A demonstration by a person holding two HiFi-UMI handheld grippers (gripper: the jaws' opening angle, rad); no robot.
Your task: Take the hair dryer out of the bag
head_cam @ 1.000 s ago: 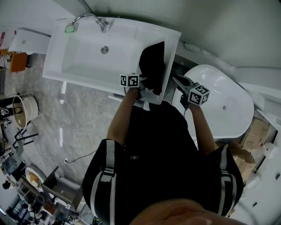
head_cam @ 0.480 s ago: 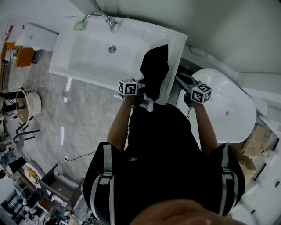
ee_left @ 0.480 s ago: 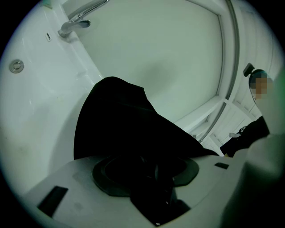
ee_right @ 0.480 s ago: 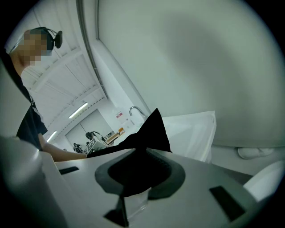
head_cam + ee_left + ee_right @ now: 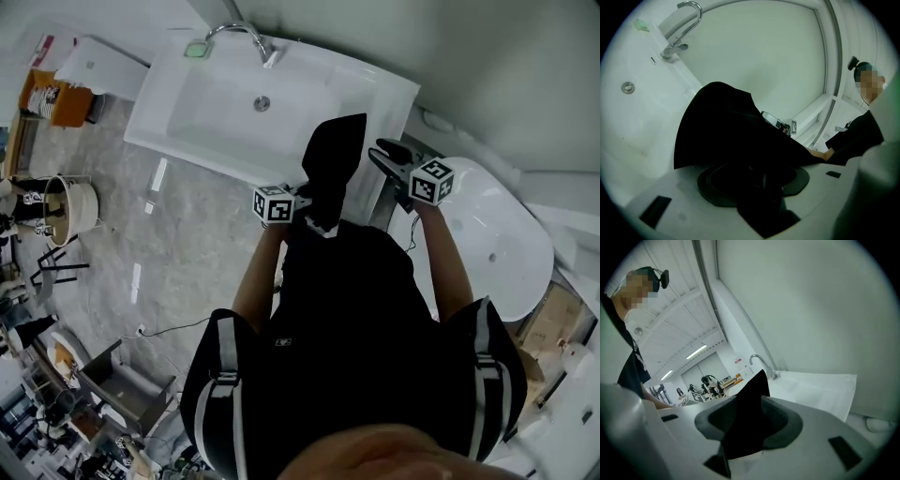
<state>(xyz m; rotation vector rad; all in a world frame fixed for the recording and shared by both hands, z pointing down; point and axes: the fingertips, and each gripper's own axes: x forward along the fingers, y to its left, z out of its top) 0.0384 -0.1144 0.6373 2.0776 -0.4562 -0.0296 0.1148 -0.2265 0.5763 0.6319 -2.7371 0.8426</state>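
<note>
A black bag hangs over the right end of the white bathtub. My left gripper is shut on its lower edge, and dark fabric fills the space between the jaws in the left gripper view. My right gripper is just right of the bag, with its jaws opening. In the right gripper view a point of black fabric stands between the pads, which no longer press on it. No hair dryer is in view.
The tub has a chrome faucet and a green item at its far end. An oval white tub stands at the right. A bucket and clutter line the grey floor on the left.
The left gripper has risen with the bag, which has come up off the tub's end. The right gripper has moved closer to the bag.
</note>
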